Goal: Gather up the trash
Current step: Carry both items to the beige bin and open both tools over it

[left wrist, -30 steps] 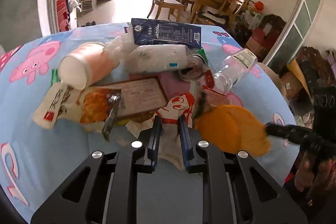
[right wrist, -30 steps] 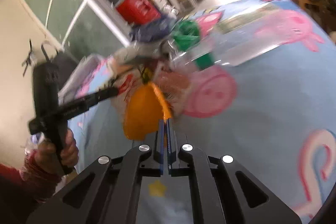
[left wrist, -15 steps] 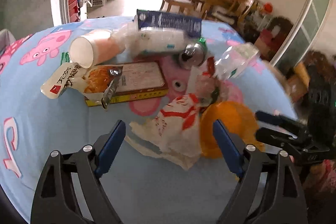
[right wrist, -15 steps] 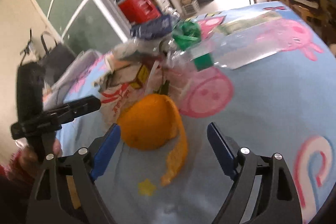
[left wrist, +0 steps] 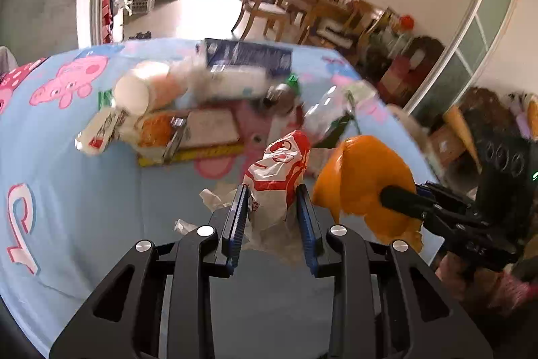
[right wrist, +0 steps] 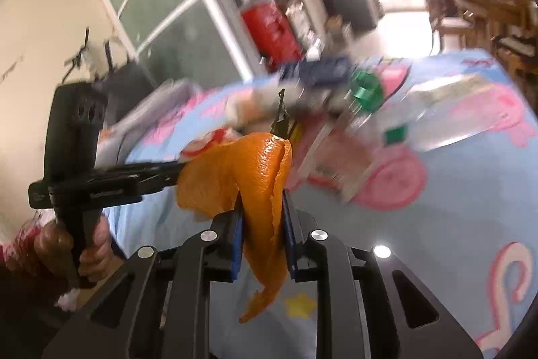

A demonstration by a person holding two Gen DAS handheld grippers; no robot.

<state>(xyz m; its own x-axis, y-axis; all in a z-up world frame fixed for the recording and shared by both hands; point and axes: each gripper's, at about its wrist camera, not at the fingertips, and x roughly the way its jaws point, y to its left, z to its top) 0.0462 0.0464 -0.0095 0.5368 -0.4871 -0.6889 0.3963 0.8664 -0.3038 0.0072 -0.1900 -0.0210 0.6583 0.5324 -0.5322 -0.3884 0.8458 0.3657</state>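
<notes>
A crumpled red-and-white wrapper (left wrist: 282,157) stands up between the blue pads of my left gripper (left wrist: 273,207), whose jaws are closing and pinch its lower part. An orange peel (right wrist: 255,164) hangs between the pads of my right gripper (right wrist: 261,214), whose jaws are also closing and squeeze it, a strip dangling below. In the left wrist view the orange peel (left wrist: 363,177) sits just right of the wrapper, with the right gripper (left wrist: 403,201) reaching in from the right. The right wrist view shows the left gripper (right wrist: 161,172) coming from the left, held by a hand.
More trash lies in a heap on the blue cartoon-pig cloth (left wrist: 84,190): a paper cup (left wrist: 141,90), a dark blue carton (left wrist: 248,56), a flat snack box (left wrist: 208,130), a can (left wrist: 282,93) and a clear bottle (left wrist: 329,110). Wooden chairs stand beyond the table.
Both grippers went from shut to wide open, then closed again: the left around the wrapper, the right around the orange peel. Both pieces now sit higher off the cloth.
</notes>
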